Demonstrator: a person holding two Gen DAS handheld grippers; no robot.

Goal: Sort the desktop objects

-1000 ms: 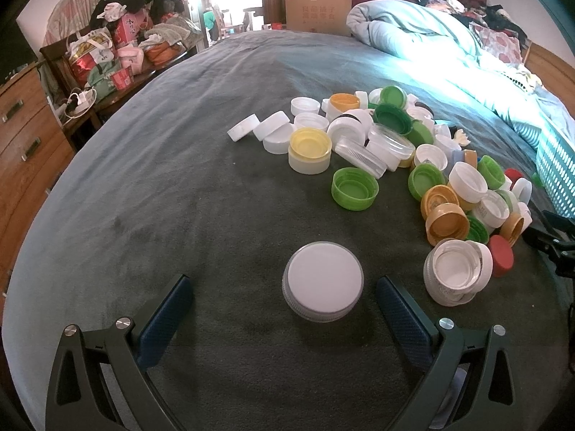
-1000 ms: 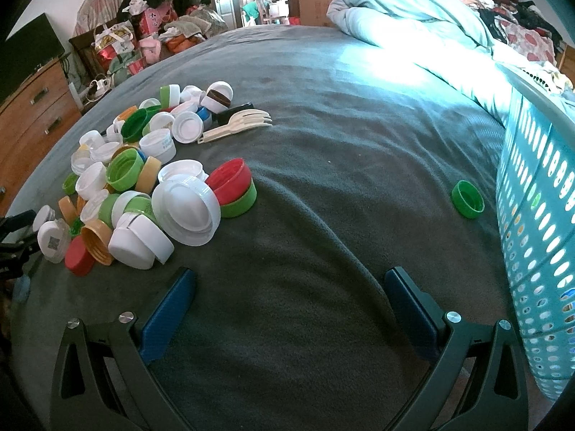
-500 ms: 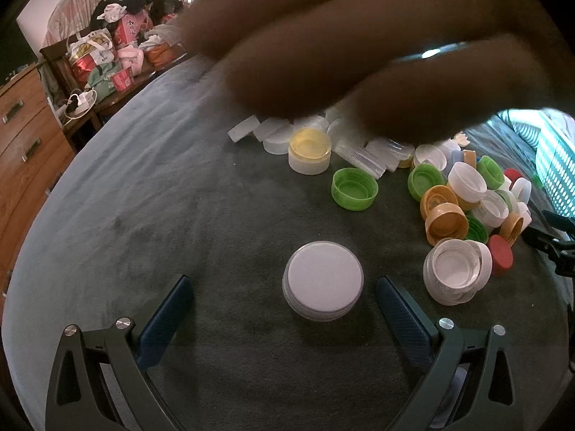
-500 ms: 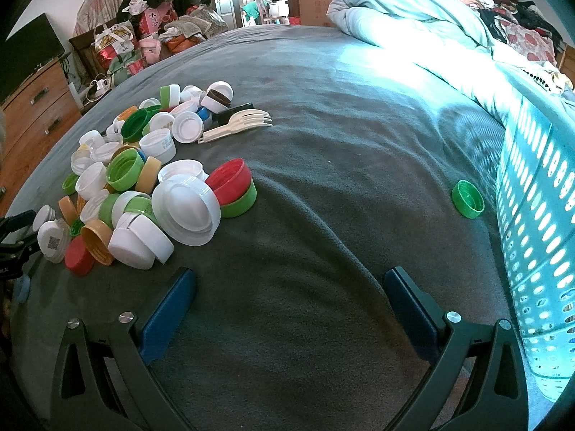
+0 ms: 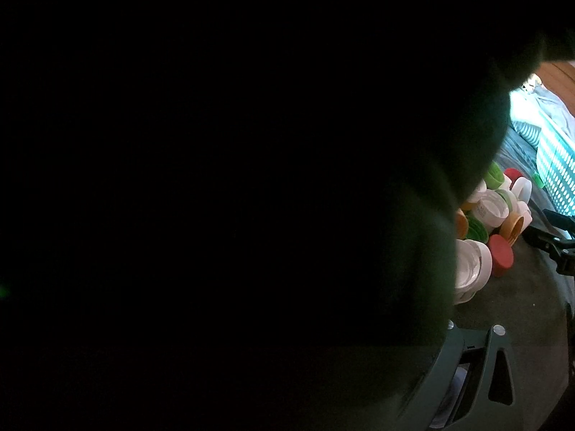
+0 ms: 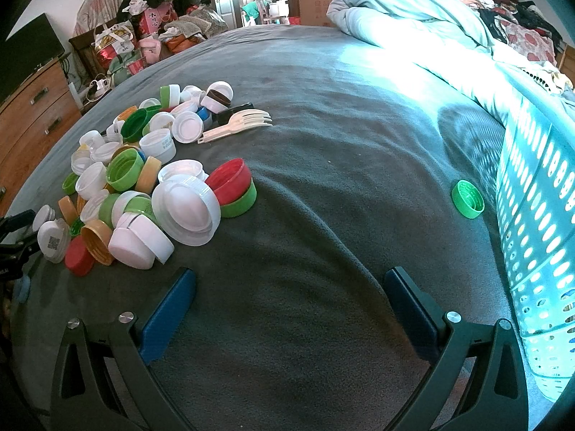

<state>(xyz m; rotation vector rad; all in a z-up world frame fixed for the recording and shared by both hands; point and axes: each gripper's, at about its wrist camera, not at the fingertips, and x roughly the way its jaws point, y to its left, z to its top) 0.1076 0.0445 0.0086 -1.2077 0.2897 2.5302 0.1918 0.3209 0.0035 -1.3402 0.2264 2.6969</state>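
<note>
Left wrist view mostly blacked out by something dark over the lens; can't tell if the left gripper is spread or closed, only part of its frame shows. Right gripper (image 6: 289,300) w/ blue pads spread wide, nothing between, over grey fleece blanket (image 6: 323,165). Heap of mixed plastic bottle caps (image 6: 143,183) ahead-left of it. Lone green cap (image 6: 467,199) ahead-right, just beside perforated teal plastic basket (image 6: 539,237).
</note>
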